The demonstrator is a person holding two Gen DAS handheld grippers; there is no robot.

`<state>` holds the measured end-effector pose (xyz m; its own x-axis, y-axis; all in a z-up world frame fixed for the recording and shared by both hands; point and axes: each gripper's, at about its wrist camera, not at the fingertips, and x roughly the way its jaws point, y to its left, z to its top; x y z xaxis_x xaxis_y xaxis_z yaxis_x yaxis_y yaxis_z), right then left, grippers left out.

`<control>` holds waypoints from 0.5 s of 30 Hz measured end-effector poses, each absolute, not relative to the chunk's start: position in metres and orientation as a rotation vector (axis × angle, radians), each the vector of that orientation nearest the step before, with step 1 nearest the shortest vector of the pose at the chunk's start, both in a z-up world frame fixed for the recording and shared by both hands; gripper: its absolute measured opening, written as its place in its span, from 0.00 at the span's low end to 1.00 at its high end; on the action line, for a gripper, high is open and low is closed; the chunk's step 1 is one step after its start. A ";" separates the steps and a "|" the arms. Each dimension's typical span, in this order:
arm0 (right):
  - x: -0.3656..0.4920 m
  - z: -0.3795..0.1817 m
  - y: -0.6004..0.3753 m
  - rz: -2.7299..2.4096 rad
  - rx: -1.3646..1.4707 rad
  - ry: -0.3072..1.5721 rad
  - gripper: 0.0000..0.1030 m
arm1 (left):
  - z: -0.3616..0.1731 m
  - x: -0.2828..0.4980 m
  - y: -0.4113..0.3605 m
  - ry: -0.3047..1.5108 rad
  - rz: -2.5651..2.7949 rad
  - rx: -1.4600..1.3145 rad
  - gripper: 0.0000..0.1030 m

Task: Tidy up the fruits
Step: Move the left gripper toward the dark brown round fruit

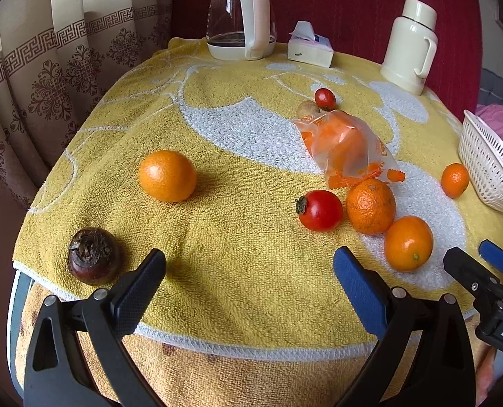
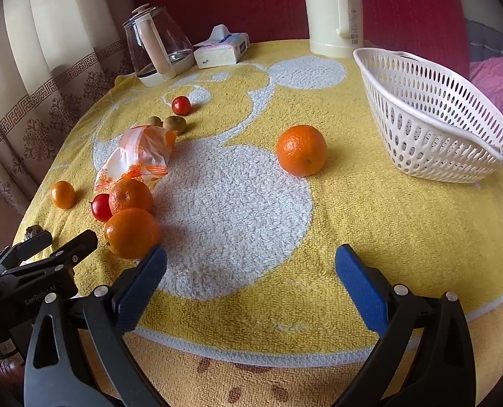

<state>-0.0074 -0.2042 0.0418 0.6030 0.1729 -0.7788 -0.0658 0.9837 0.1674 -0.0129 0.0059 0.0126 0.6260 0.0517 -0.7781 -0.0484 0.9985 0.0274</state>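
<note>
Fruit lies scattered on a yellow and white towel. In the left wrist view I see an orange at the left, a dark round fruit at the near left, a red tomato, two oranges beside it, a small orange by the white basket, and an orange plastic bag. My left gripper is open and empty above the towel's near edge. My right gripper is open and empty. An orange lies ahead of it, left of the basket.
A glass kettle, a tissue pack and a cream thermos stand along the back. A small tomato and brown kiwis lie behind the bag. A curtain hangs at the left. The towel's edge is just under both grippers.
</note>
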 end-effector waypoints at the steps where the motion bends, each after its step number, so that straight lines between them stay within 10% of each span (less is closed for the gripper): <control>1: -0.007 0.041 -0.203 0.138 0.122 0.917 0.98 | 0.013 -0.013 0.007 0.894 0.064 0.007 0.95; 15: -0.012 0.049 -0.175 0.219 0.059 0.866 0.98 | 0.024 -0.026 0.027 0.785 0.140 0.036 0.95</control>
